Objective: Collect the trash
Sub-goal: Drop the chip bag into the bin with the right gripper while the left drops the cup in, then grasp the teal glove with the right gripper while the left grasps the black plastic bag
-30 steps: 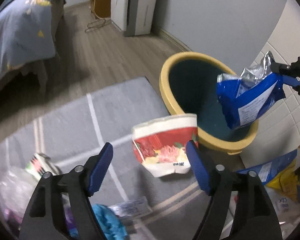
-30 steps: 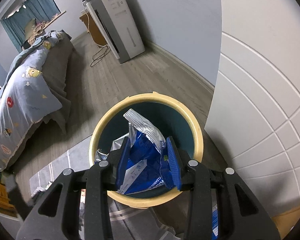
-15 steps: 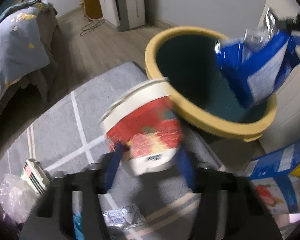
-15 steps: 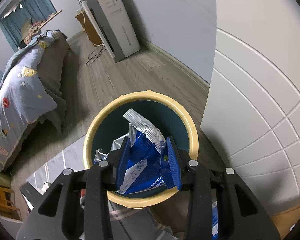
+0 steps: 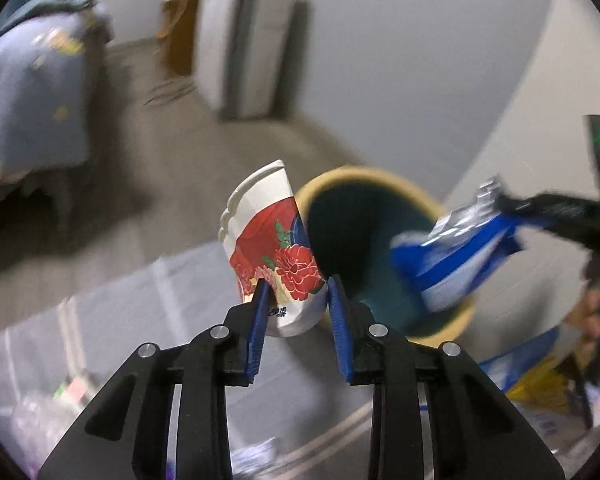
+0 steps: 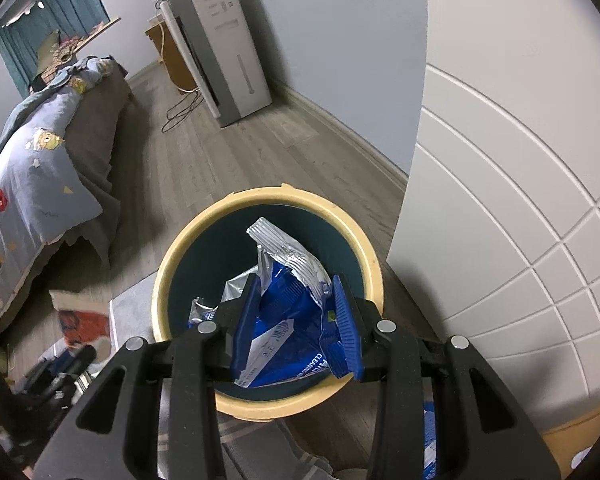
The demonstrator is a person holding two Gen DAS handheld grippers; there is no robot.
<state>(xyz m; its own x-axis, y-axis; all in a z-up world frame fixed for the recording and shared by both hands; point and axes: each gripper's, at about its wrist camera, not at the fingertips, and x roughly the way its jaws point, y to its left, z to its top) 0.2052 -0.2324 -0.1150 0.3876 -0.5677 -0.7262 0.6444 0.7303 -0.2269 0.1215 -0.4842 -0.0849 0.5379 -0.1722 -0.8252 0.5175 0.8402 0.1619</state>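
Note:
My left gripper (image 5: 296, 292) is shut on the base of a white paper cup (image 5: 270, 236) with red flowers, held tilted just left of the yellow-rimmed bin (image 5: 380, 184). My right gripper (image 6: 294, 292) is shut on a blue and silver snack bag (image 6: 288, 280) and holds it over the mouth of the bin (image 6: 268, 196), which has a dark teal inside. The bag (image 5: 456, 252) also shows in the left wrist view, hanging over the bin. The cup (image 6: 80, 316) shows blurred at the left in the right wrist view.
A grey rug (image 5: 112, 312) lies under the bin with more wrappers (image 5: 536, 380) on it. A white panelled cabinet (image 6: 520, 200) stands right of the bin. A bed (image 6: 40, 152) with a blue quilt is at the left, a white appliance (image 6: 220, 48) at the far wall.
My left gripper has shut on the paper cup, lifted it off the rug and brought it up beside the bin. My right gripper still holds the bag over the bin.

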